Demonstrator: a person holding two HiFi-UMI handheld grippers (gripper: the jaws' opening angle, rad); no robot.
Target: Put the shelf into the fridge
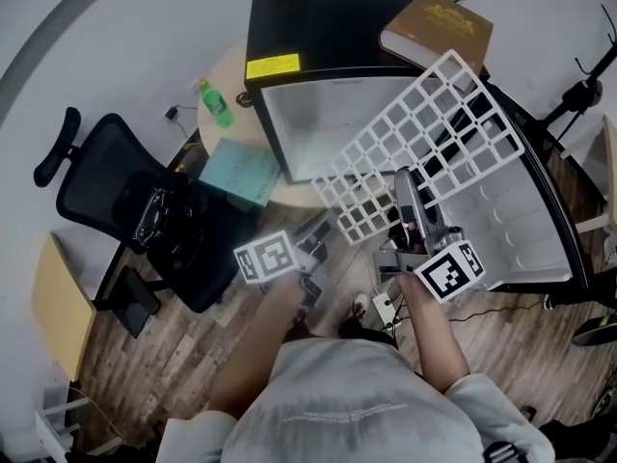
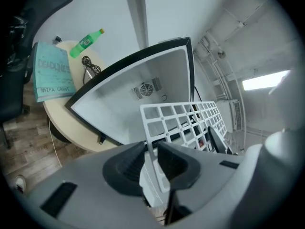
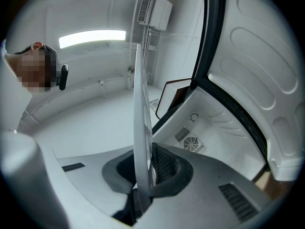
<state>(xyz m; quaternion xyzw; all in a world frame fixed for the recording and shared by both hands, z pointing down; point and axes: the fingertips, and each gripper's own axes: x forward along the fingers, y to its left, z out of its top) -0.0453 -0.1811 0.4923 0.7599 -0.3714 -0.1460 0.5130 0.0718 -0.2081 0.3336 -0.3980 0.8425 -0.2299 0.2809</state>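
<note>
a wood-plank floor (image 1: 174, 355) runs under everything, meeting a pale wall behind.

nearest, the left gripper (image 2: 151, 162) has its jaws drawn in narrow on the near rim of the shelf (image 1: 424, 133), with the dark ribbed pads (image 2: 126, 166) against it. the right gripper (image 3: 143, 168) is clamped on the same near rim further right, and in its own view the shelf rises edge-on from between its pads as a thin white blade. each gripper carries a cube with square black-and-white markers.

the shelf is a flat white grid of square openings, plastic-looking, with a plain frame round it. it slants up and away from the two grippers, the far corner highest, and is held in the air in front of the fridge's mouth, not inside it.

beyond it stands the fridge (image 1: 289, 27), a small black box with a yellow label on top. its cavity (image 1: 308, 128) is smooth white, and the left gripper view shows a round slotted vent (image 2: 147, 88) on the back wall. the door (image 1: 540, 210) is swung open to the right, its inner face moulded white with shallow rounded recesses. a brown book (image 1: 439, 29) lies on the fridge's top.

left of the fridge, a round beige table (image 1: 236, 75) bears a green bottle (image 1: 216, 102) on its side, a teal book (image 1: 239, 172) and a coiled black cable (image 2: 88, 63). a black office chair (image 1: 125, 201) stands beside it.
</note>
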